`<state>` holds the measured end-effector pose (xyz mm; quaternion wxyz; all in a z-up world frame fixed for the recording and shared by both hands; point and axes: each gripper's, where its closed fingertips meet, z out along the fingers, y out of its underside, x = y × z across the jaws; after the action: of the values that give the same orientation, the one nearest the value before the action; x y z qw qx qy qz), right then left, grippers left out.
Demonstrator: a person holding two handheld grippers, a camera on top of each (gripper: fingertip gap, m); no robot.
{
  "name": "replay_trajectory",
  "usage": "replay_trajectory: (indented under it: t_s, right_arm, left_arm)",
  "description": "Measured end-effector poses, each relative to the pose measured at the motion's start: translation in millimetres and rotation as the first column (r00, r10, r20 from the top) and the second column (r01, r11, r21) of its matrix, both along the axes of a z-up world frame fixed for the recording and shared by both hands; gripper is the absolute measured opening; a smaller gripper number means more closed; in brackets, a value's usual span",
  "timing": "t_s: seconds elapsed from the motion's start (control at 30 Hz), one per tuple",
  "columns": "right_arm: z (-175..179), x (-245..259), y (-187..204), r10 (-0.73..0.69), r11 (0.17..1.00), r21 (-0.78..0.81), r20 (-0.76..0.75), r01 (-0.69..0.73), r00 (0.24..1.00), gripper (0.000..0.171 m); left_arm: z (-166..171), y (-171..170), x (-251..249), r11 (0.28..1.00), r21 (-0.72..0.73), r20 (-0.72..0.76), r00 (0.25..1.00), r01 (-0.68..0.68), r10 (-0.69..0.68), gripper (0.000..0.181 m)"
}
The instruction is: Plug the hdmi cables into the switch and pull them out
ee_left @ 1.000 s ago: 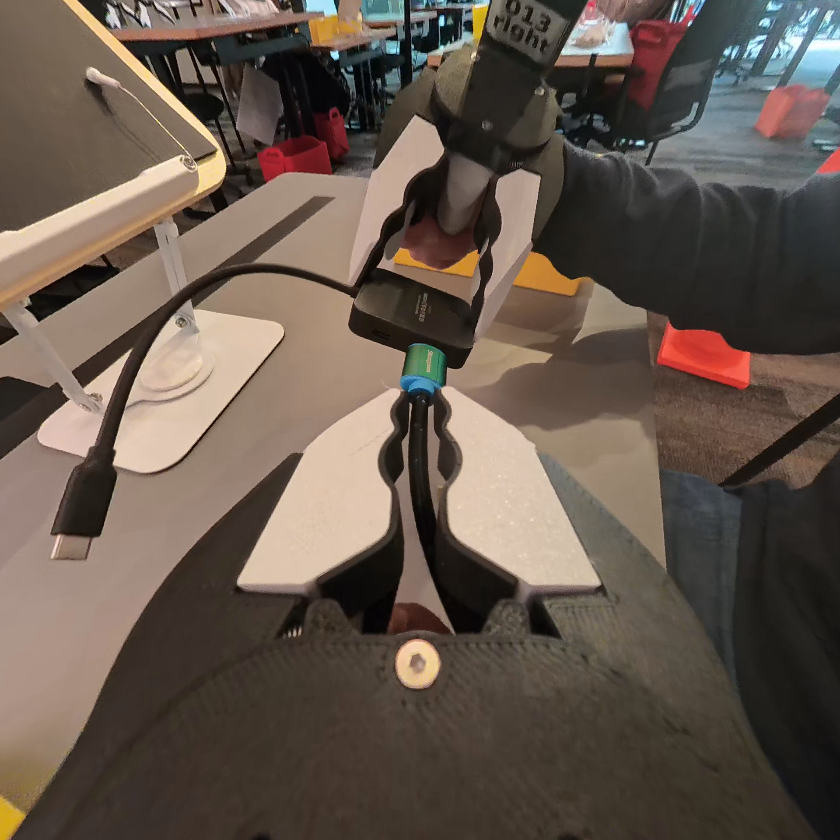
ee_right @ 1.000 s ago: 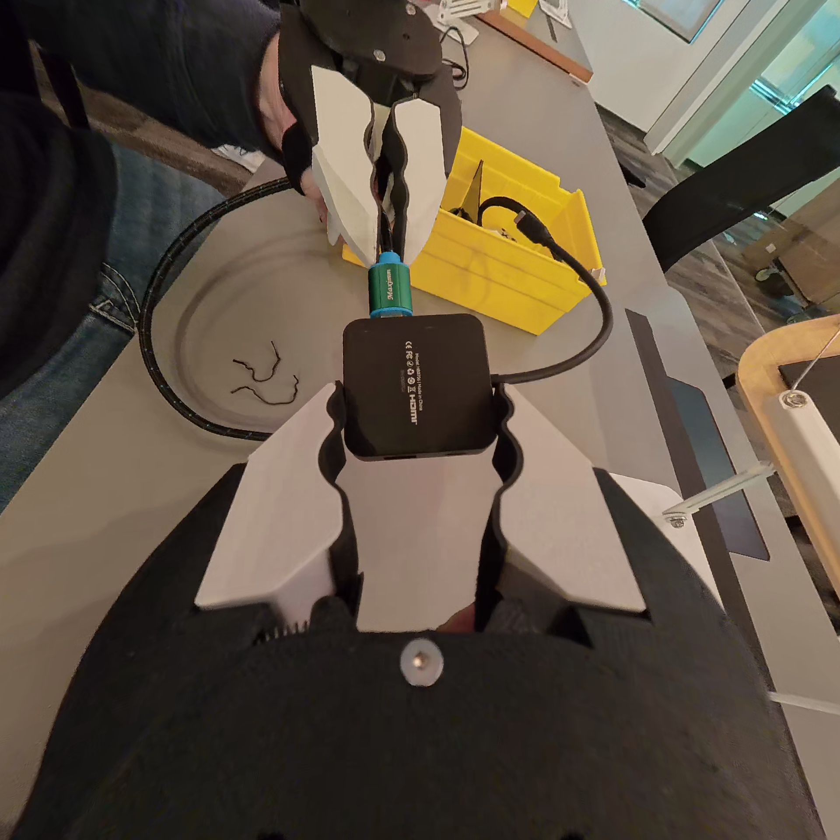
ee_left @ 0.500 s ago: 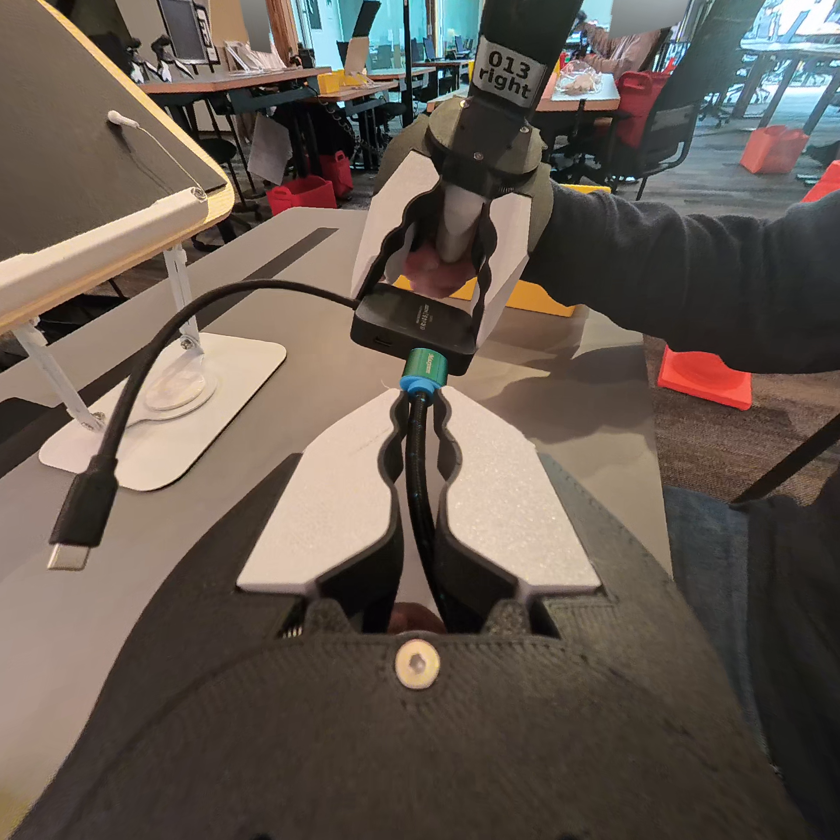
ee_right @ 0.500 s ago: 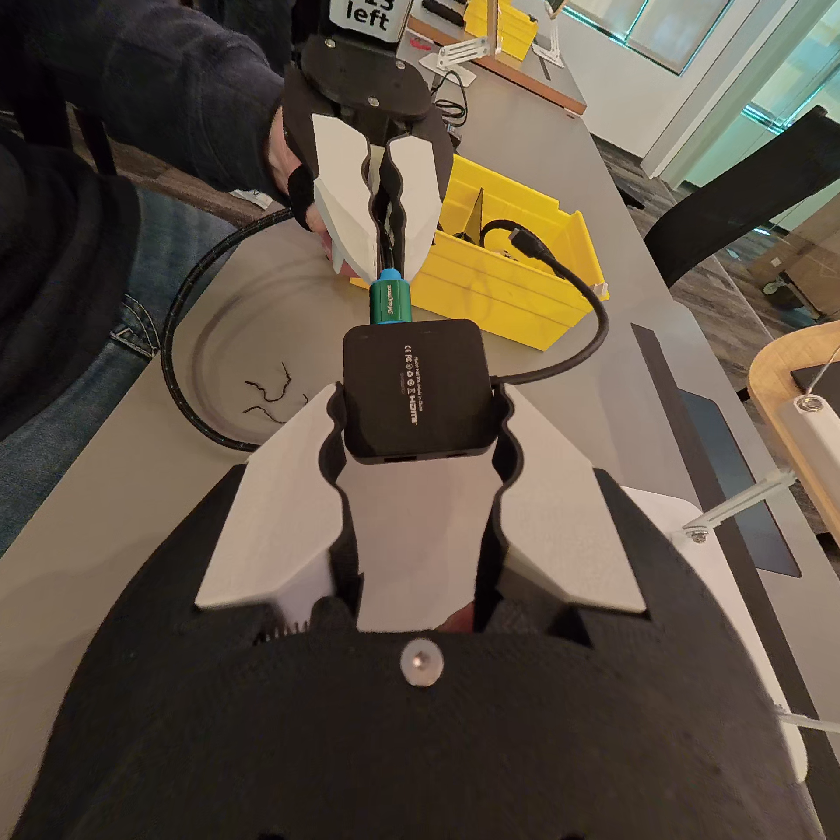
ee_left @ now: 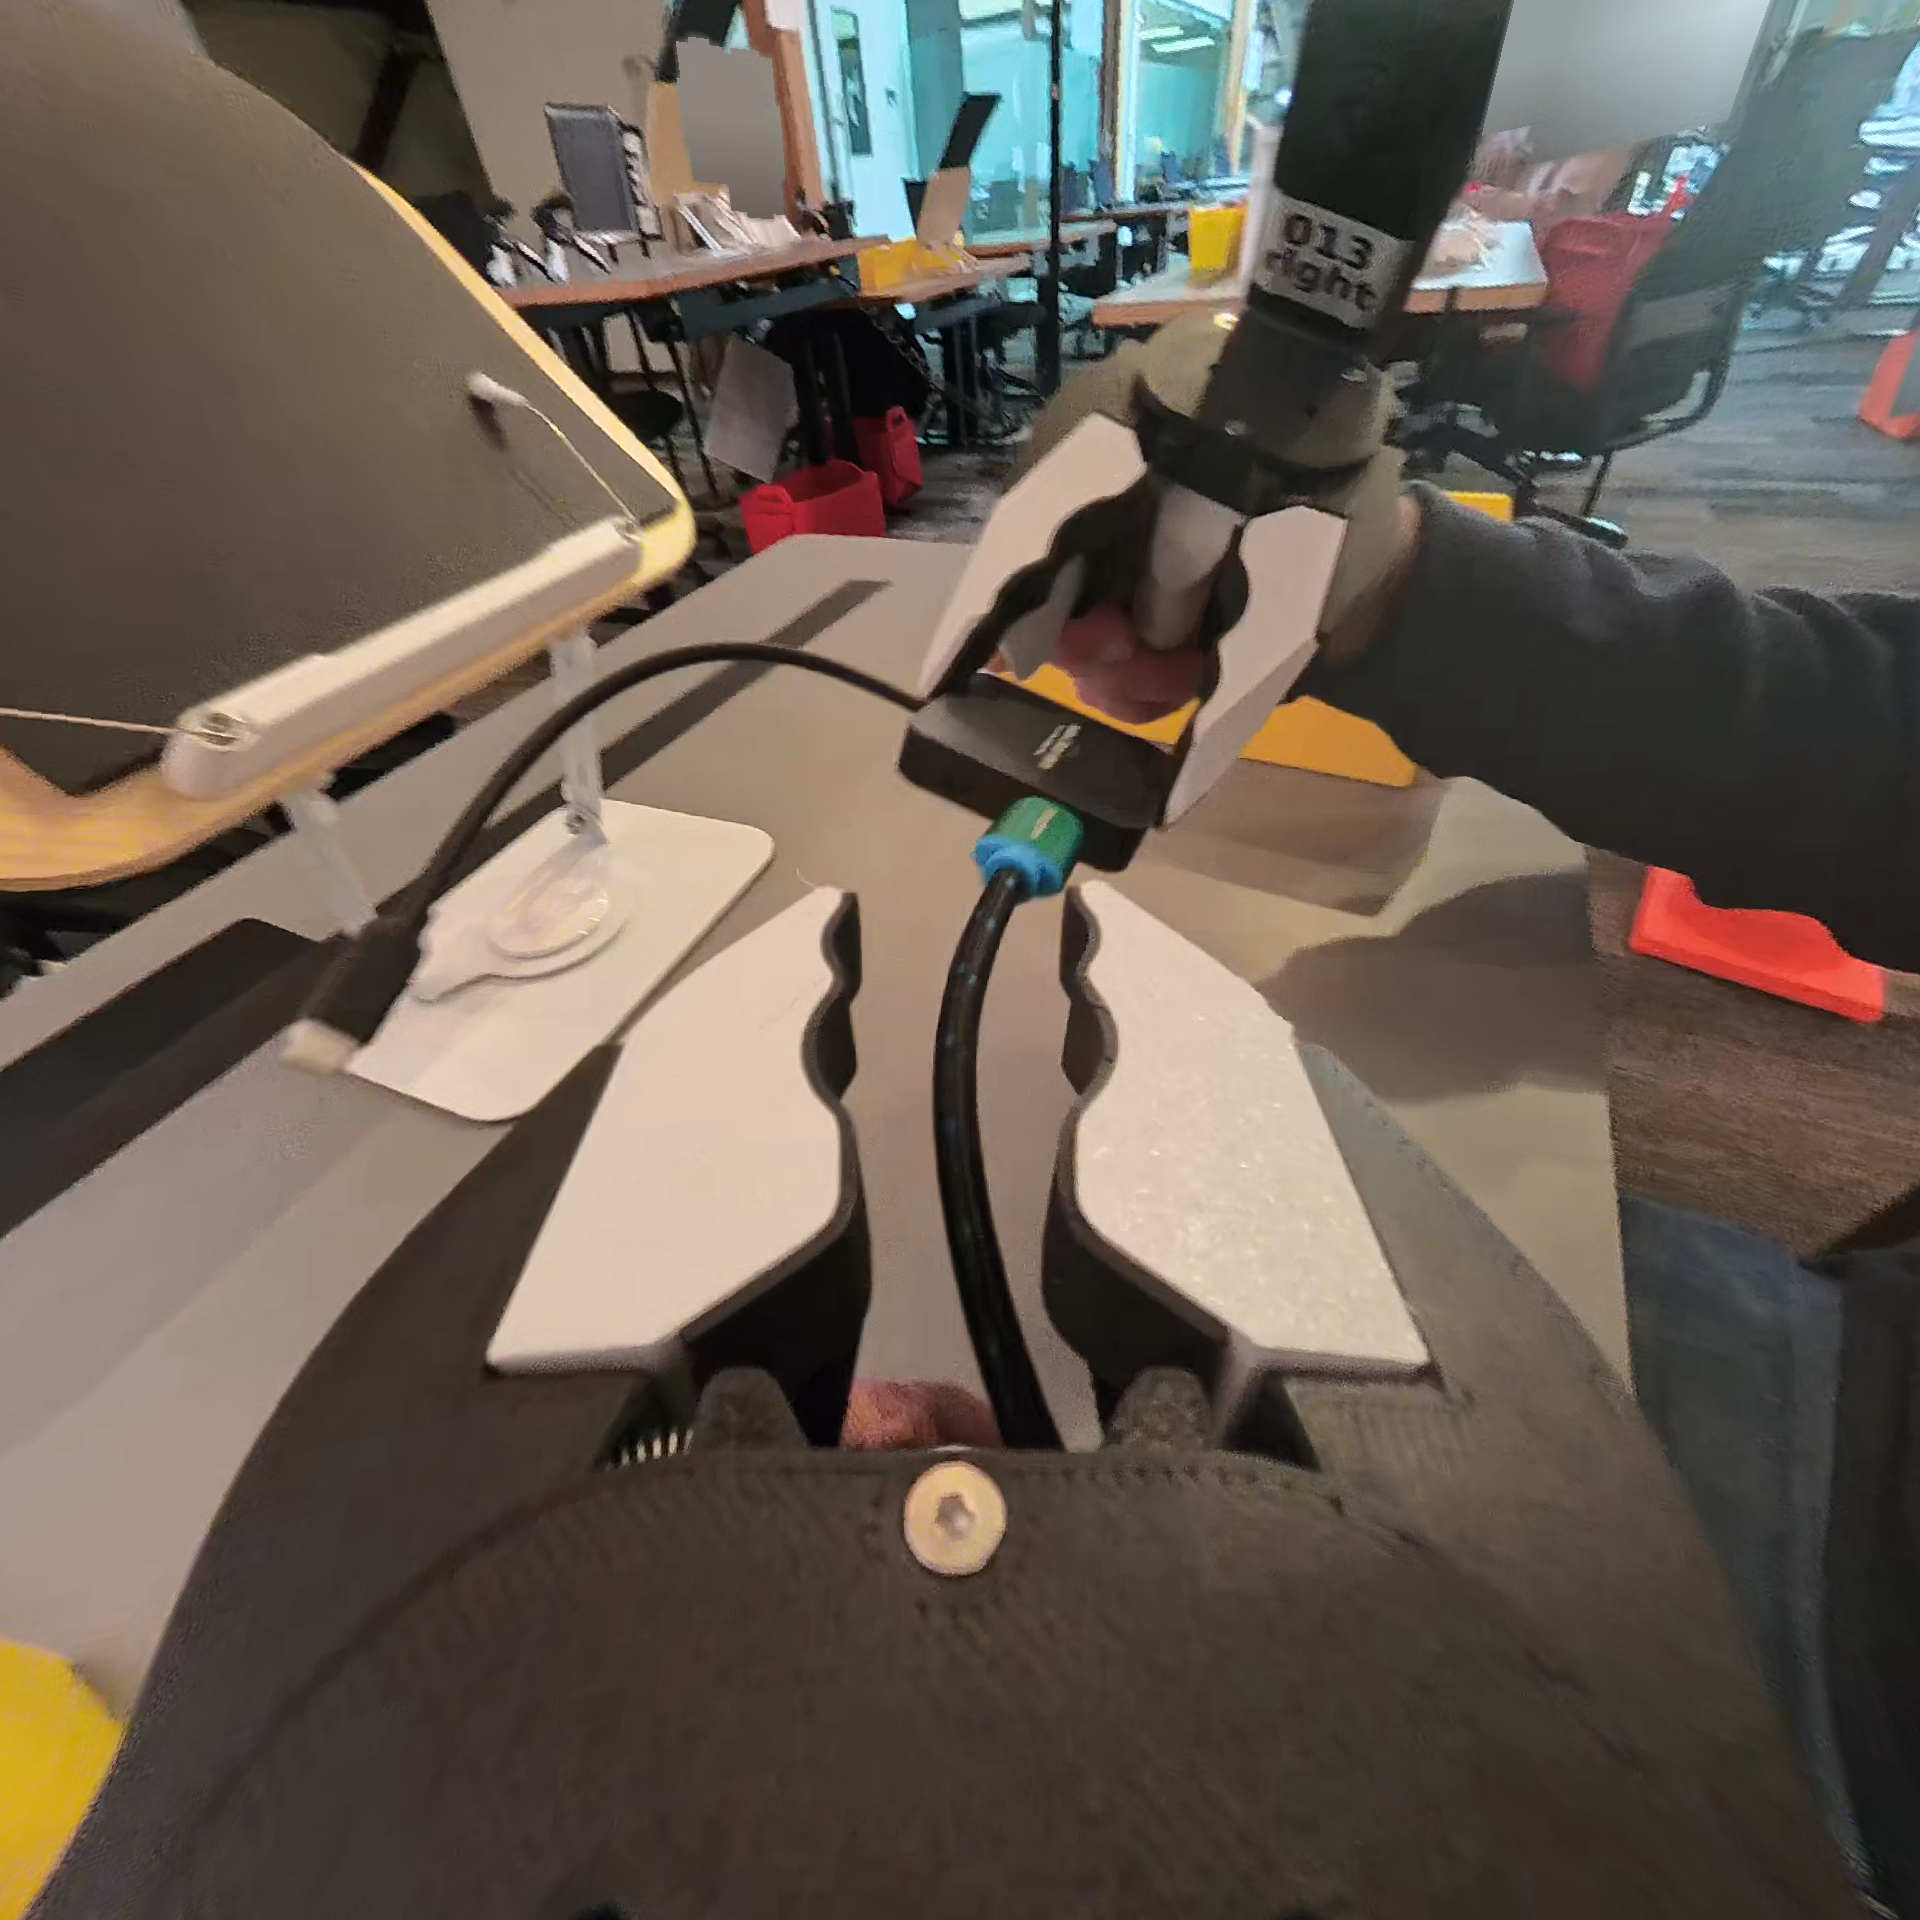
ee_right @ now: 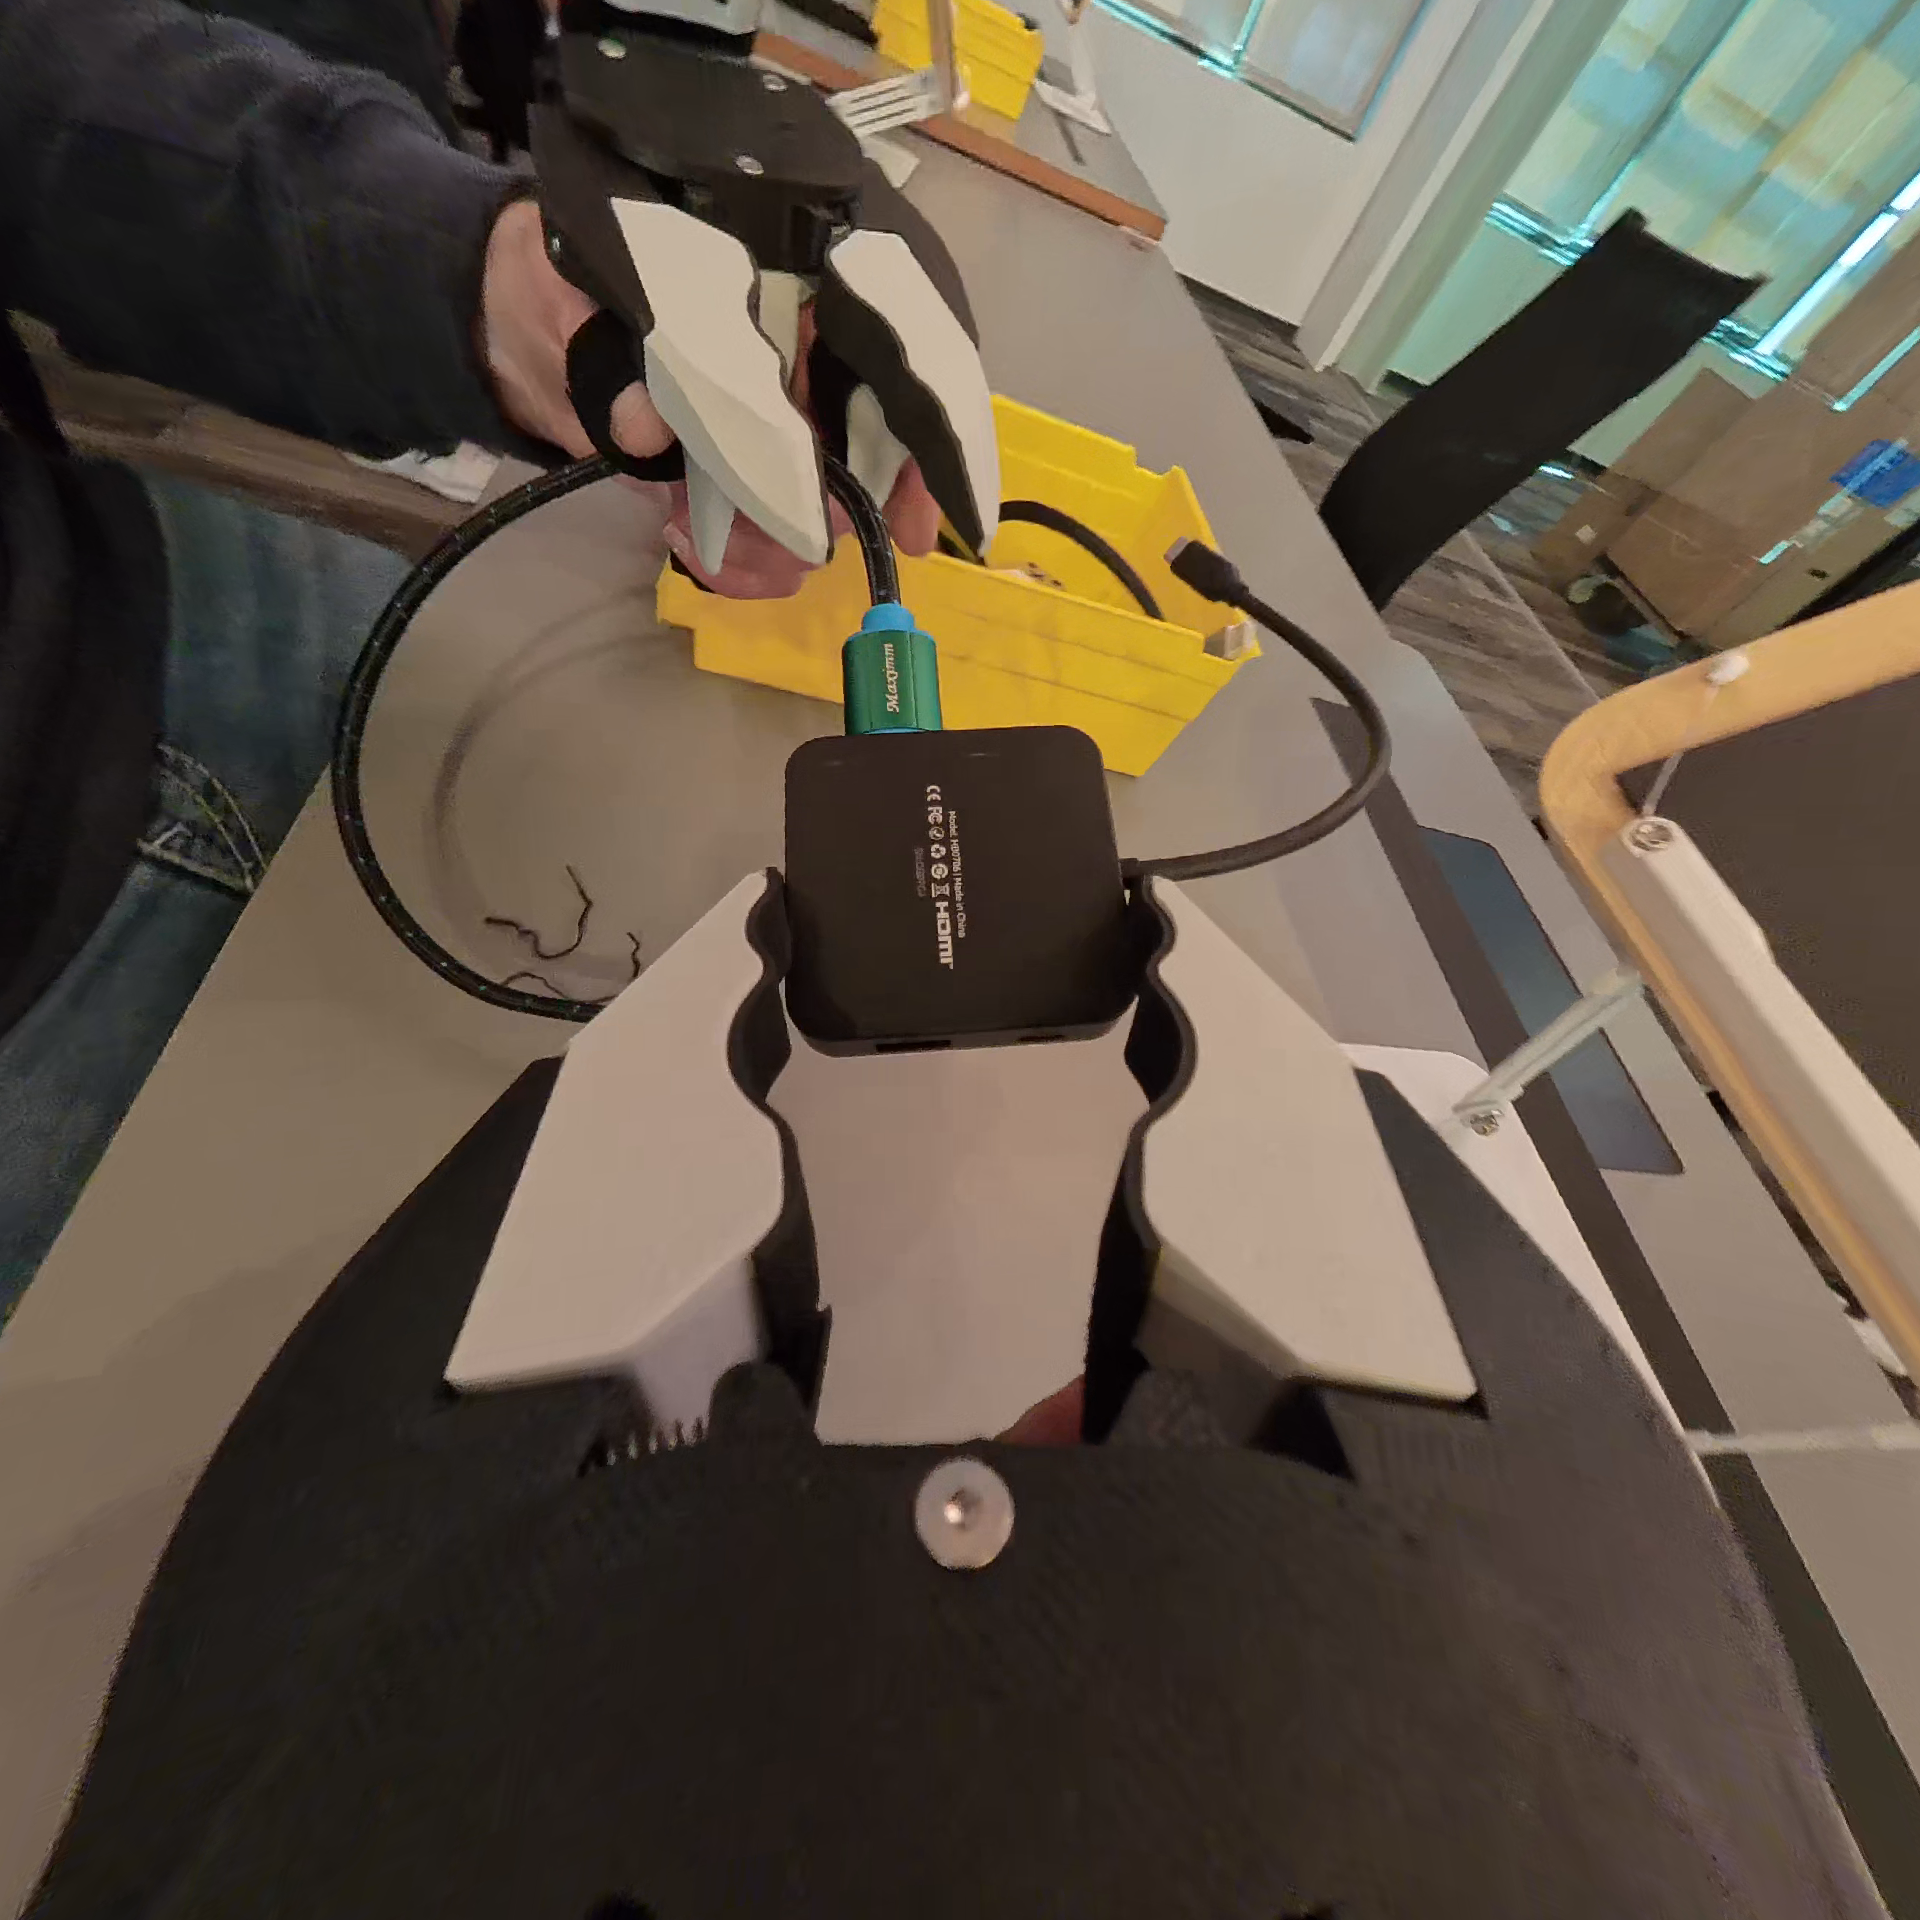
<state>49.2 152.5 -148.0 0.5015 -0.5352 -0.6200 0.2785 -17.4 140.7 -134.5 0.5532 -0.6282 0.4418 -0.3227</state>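
Now the right claw [ee_right: 951, 935] clamps the switch [ee_right: 951, 883], cable plug [ee_right: 891, 675] seated opposite.

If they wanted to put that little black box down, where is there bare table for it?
Bare grey table shows on the near side of the braided cable loop. Inside the loop lie only small dark scraps. Past the switch it is crowded: the yellow bin ahead, and the white stand base with its tilted board alongside.

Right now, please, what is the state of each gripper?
Left gripper: open, fingers apart on either side of the black braided HDMI cable, not gripping it.
Right gripper: shut on the flat black square switch box.
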Motion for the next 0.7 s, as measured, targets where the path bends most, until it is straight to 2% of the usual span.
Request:
replay_trajectory:
  t_s: [0.1,0.23,0.33,0.43,0.53,0.7]
  right_arm:
    - [17,15,-1,-0.078,0.997,0.024,-0.011,0.078,0.997,0.064]
    - [57,46,-6,-0.181,0.981,0.059,-0.063,0.184,0.981,0.063]
    - [95,77,-8,-0.266,0.958,0.077,-0.132,0.277,0.955,0.064]
    - [128,121,-1,-0.397,0.901,0.114,-0.176,0.419,0.901,0.064]
    - [152,186,14,-0.578,0.776,0.158,-0.210,0.610,0.789,0.064]
    - [160,307,28,-0.829,0.476,0.221,-0.211,0.851,0.518,0.064]
  left_arm:
    - [22,4,-12,0.998,0.050,0.057,0.998,-0.039,0.036,0.037]
    - [57,4,-27,0.989,0.123,0.115,0.991,-0.086,0.072,0.037]
    - [71,9,-39,0.978,0.152,0.136,0.983,-0.146,0.125,0.033]
    - [77,11,-47,0.977,0.139,0.166,0.977,-0.161,0.137,0.032]
    - [77,11,-50,0.976,0.142,0.160,0.977,-0.167,0.143,0.031]
    - [74,12,-47,0.972,0.156,0.131,0.979,-0.176,0.156,0.031]
